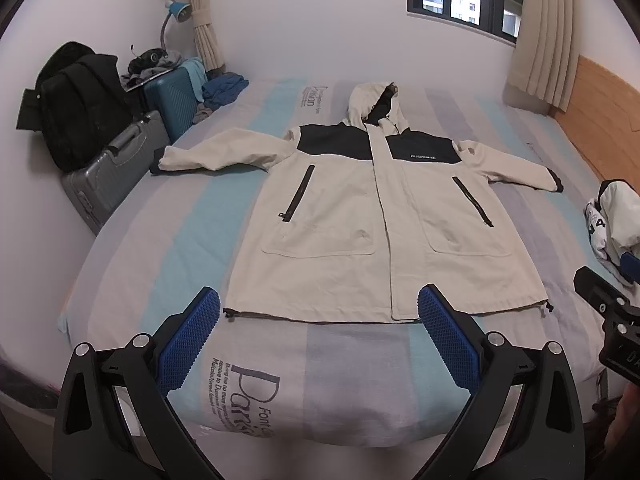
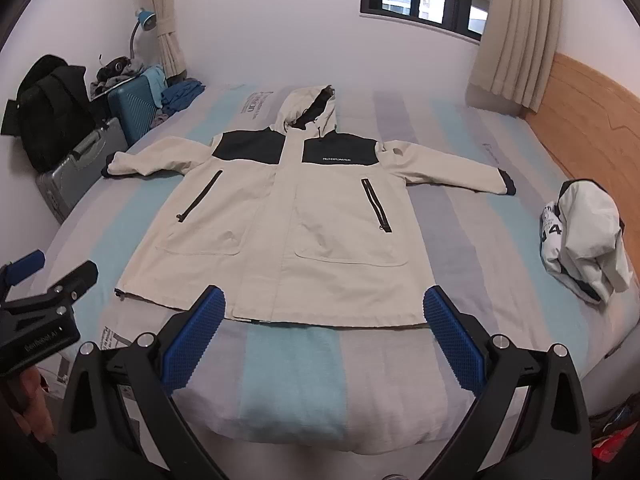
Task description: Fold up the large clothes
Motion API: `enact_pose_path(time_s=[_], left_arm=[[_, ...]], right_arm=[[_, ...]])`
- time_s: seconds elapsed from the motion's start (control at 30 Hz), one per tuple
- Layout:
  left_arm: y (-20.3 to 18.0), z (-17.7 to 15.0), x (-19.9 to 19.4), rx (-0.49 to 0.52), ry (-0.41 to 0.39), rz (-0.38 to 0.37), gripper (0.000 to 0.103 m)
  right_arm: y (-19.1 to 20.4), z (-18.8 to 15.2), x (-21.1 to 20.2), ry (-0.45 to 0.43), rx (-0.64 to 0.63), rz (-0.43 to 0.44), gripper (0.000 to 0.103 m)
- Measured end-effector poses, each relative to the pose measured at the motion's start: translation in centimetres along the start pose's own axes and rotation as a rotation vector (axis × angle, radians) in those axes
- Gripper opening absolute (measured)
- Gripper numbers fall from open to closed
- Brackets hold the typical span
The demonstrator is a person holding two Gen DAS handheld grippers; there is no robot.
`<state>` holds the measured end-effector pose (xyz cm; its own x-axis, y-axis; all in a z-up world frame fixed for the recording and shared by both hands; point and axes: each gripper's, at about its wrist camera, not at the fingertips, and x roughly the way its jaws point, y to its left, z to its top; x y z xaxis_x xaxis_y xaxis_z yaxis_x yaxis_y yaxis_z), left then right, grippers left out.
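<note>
A cream hooded jacket [image 1: 352,216] with black shoulder panels lay spread face up on a bed [image 1: 168,240] covered by a striped sheet in pale blue, grey and lilac. Seen from the left wrist camera, its hood pointed to twelve o'clock, its hem to six o'clock, and its sleeves reached out toward nine and three o'clock. The front was closed, with two dark zip pockets and two large patch pockets showing.

The left gripper [image 1: 319,336] hung over the near edge of the bed, just short of the hem, its blue-padded jaws wide apart and holding nothing. The right gripper [image 2: 325,338] hung likewise beside it, jaws also wide apart and empty, the hem lying between its pads in the right wrist view.

The jacket looked like a soft, fairly light woven shell, limp rather than stiff, so it would likely drape and sag when lifted. Sensible places to grasp seemed to be a sleeve cuff, a shoulder seam, or the hem corners, pinching a single edge.

A second white garment [image 2: 580,236] lay bunched at three o'clock. Suitcases [image 1: 120,168] and a black bag stood at ten o'clock beside the bed.
</note>
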<state>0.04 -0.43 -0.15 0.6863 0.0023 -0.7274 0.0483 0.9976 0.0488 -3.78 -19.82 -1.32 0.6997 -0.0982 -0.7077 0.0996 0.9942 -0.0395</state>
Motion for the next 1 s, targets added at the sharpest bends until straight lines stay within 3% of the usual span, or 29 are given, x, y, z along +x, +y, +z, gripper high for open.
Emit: enact_pose_path(time_s=[1.0], left_arm=[[-0.5, 0.2, 0.6, 0.024, 0.000, 0.006, 0.097]], right_arm=[[1.2, 0.2, 0.8, 0.024, -0.046, 0.018, 0.096]])
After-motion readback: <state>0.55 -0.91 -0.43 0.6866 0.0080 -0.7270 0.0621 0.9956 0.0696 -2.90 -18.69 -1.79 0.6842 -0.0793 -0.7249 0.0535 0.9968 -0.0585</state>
